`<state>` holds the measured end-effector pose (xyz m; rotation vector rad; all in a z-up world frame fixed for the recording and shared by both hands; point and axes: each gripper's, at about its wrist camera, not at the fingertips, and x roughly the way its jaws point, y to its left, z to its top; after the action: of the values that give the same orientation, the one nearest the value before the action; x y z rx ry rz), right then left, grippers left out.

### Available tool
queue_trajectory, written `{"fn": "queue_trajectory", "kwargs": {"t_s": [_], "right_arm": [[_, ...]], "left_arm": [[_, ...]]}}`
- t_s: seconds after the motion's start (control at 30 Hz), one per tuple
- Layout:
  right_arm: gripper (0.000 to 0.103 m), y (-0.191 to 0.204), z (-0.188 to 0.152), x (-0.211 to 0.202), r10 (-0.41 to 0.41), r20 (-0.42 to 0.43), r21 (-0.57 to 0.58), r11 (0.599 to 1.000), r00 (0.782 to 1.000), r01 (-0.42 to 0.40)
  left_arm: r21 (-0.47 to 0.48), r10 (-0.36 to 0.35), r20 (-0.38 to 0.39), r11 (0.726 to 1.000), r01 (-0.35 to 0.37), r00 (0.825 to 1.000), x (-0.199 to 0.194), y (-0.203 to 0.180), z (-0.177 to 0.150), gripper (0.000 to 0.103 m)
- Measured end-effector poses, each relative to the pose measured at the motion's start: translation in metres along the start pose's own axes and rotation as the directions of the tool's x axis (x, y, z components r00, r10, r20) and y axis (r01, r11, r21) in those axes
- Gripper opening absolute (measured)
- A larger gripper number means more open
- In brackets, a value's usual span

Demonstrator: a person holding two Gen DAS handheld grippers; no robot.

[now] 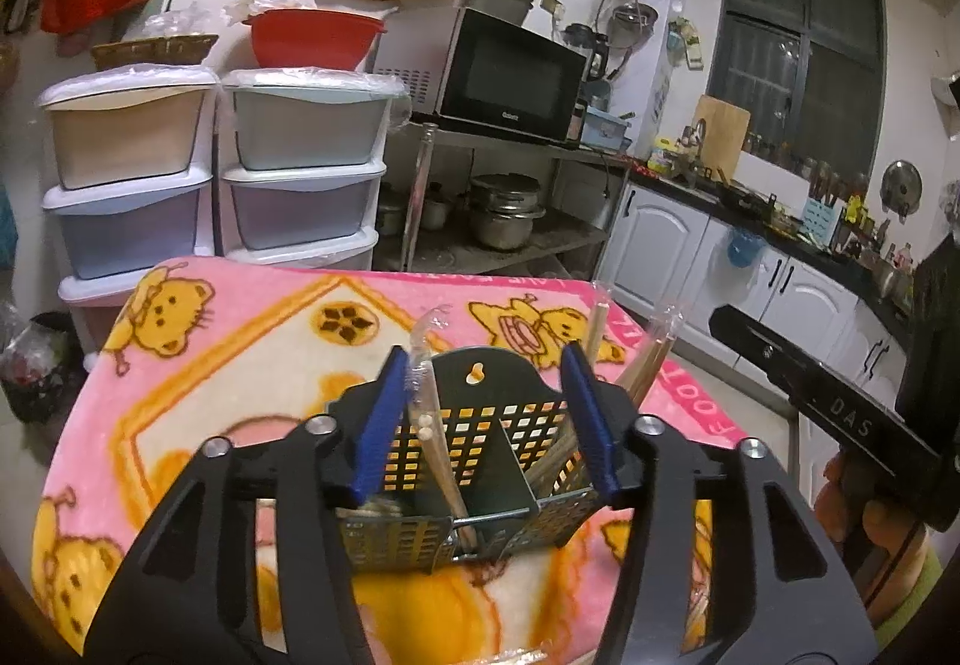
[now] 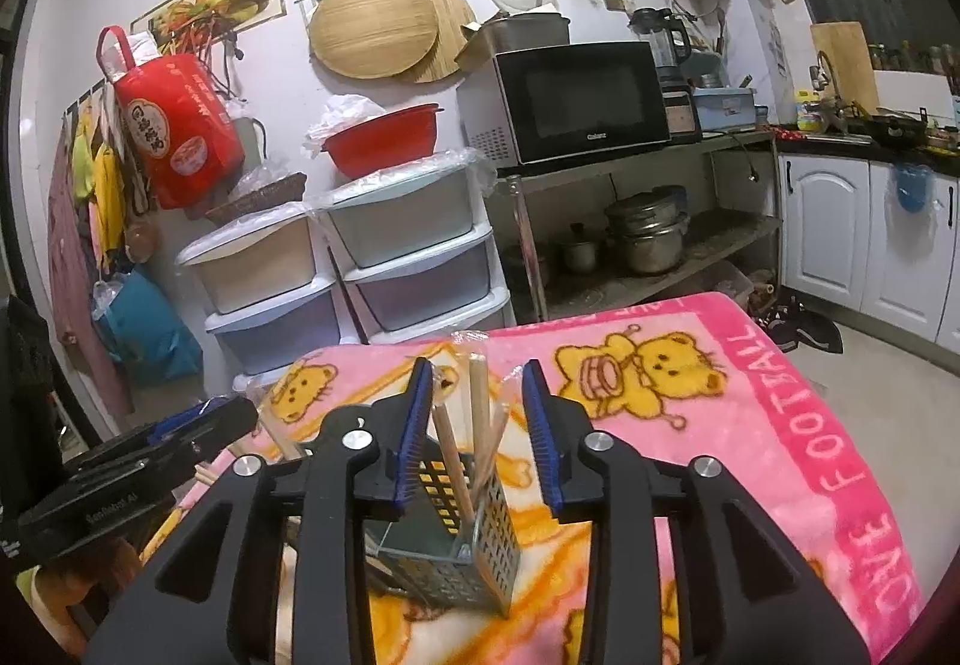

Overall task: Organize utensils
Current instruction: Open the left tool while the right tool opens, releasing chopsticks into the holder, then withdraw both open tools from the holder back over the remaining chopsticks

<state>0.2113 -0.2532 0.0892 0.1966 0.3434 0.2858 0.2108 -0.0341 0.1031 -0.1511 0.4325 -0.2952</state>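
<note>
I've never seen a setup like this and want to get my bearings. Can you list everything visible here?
Utensil caddy: one, grey perforated metal, on the blanket.
Chopsticks: several, pale wood, some plastic-wrapped, standing in the caddy.
Blanket: one, pink with yellow bears, covering the table.
Drawer units: two stacks, pastel, by the wall.
Red basin: one, atop the drawers.
Microwave: one, black, on a metal rack.
Pots: several, steel, lower shelf.
Left gripper: black with blue pads, open around the caddy.
Right gripper: same, open around the chopsticks.
</note>
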Motion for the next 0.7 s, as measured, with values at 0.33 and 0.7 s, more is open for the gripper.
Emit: {"fn": "queue_trajectory", "kwargs": {"t_s": [0.33, 0.7], "right_arm": [[0.051, -0.001, -0.002, -0.013, -0.009, 0.008, -0.002, 1.0, 1.0, 0.009], [0.061, -0.002, -0.009, -0.031, -0.014, 0.005, 0.006, 1.0, 1.0, 0.014]], "left_arm": [[-0.027, -0.005, 0.028, 1.0, 0.006, 1.0, -0.016, 0.006, 0.0, 0.08], [-0.063, -0.002, 0.05, 0.998, 0.006, 0.999, -0.039, 0.014, -0.004, 0.092]]}}
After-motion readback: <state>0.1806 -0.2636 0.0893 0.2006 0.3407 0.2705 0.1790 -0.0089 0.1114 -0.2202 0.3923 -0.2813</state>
